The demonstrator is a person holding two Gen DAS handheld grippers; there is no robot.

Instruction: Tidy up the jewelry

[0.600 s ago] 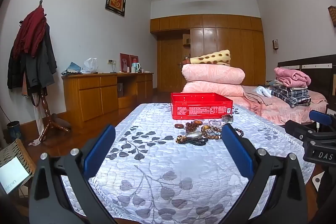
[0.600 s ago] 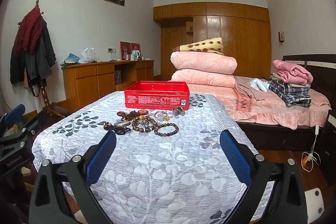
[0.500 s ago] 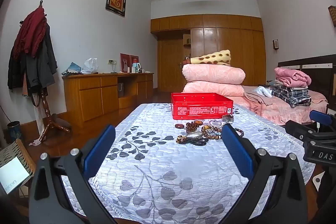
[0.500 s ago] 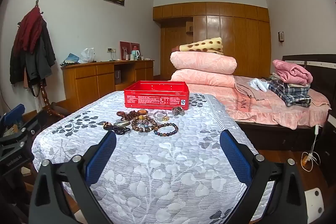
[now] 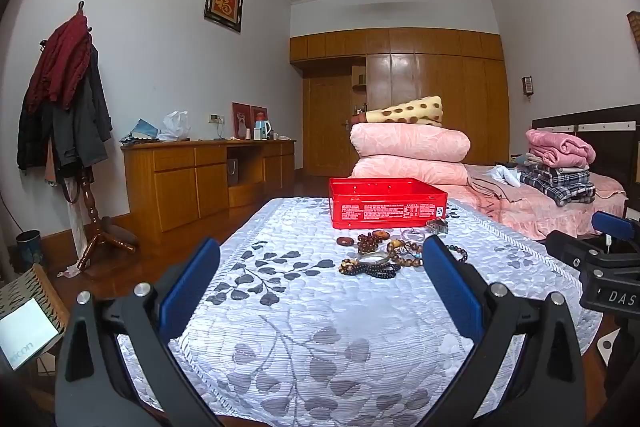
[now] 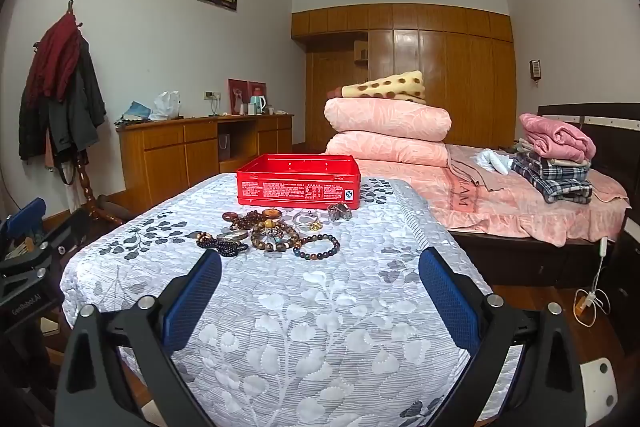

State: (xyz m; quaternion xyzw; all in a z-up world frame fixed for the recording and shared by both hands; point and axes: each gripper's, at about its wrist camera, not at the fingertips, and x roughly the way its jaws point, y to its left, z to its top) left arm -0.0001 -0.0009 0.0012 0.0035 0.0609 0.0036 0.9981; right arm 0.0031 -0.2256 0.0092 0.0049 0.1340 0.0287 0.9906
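Ahead of both claws — left claw (image 5: 320,291), right claw (image 6: 320,301), wide, empty — bead bracelets (image 6: 276,235), red tin (image 6: 298,185)

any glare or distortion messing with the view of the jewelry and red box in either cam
Left wrist view: strong fisheye bending at the edges, red box sharp, beads small but clear. Right wrist view: same bending, even lighting, no glare on the beads.

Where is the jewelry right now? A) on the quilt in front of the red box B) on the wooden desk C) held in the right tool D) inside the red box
A: the bracelets lie in a loose cluster on the quilt, on the near side of the red box, and both the left tool and the right tool are open and hold nothing.
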